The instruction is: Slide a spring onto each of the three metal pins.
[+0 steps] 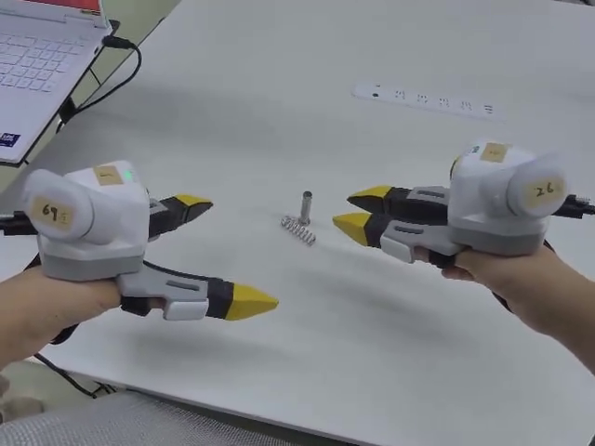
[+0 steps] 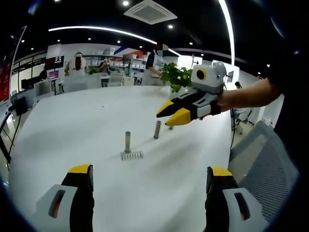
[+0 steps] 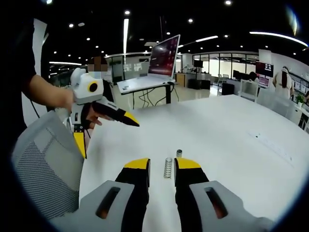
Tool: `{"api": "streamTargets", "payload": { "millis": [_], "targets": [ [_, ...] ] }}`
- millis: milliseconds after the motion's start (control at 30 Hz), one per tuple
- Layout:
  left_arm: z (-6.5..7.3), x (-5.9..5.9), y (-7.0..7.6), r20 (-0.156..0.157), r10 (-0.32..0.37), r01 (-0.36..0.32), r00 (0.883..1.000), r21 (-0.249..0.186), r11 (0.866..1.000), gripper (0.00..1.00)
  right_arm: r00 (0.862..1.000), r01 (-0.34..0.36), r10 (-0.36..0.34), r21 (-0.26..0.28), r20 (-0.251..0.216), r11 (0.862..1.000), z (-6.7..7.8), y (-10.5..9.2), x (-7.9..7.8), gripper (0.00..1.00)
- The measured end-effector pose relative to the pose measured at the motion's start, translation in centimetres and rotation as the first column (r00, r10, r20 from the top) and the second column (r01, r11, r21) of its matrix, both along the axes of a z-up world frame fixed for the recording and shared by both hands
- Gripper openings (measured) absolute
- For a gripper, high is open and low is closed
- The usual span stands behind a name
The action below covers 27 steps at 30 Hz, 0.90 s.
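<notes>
One spring (image 1: 298, 229) lies on its side on the white bench (image 1: 279, 111), just beside the foot of a short metal pin (image 1: 306, 206) that stands upright near the middle. The pin is bare; the spring lies next to it, on the person's side.

In the left gripper view a second spring (image 2: 157, 129) stands on end farther along the bench, below the tips of the other tool. I cannot tell whether it sits on a pin.

The right tool (image 1: 342, 210) hovers just right of the pin and spring, its yellow tips pointing at them but apart from them. Its jaws stand a narrow way apart and hold nothing; in the right gripper view the spring and pin show through the gap, ahead of the tips.

The left tool (image 1: 228, 250) is on the other side, well apart from the pin. Its jaws are spread wide and nothing is between them. Each tool is held in a hand, above the bench.

Farther out, a white power strip (image 1: 428, 99) lies flat toward the far side of the bench. An open laptop (image 1: 37, 56) sits off the far left corner, with a black cable (image 1: 125, 79) looping from its side. A grey mesh chair (image 2: 265, 169) stands at the near edge of the bench.
</notes>
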<state>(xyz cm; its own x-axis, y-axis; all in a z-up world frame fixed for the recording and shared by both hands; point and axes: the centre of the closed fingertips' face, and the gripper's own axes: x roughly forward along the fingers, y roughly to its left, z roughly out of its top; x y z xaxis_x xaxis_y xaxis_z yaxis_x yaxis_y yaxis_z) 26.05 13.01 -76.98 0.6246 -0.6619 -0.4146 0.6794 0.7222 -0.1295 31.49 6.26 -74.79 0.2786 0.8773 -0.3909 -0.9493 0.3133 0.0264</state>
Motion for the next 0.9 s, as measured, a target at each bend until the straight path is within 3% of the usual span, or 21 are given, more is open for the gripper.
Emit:
{"api": "streamTargets", "payload": {
  "millis": [300,900],
  "targets": [
    [0.1,0.2,0.1,0.001,0.002,-0.002,1.000,-0.001,1.000,0.95,0.999,0.007,-0.007,-0.002,-0.031,1.000,-1.0,1.4,0.7,0.18],
    [0.8,0.3,0.5,0.022,0.018,-0.018,1.000,-0.025,1.000,0.95,0.997,0.025,-0.031,-0.080,-0.074,0.996,-4.5,2.3,1.4,0.17]
  ]
}}
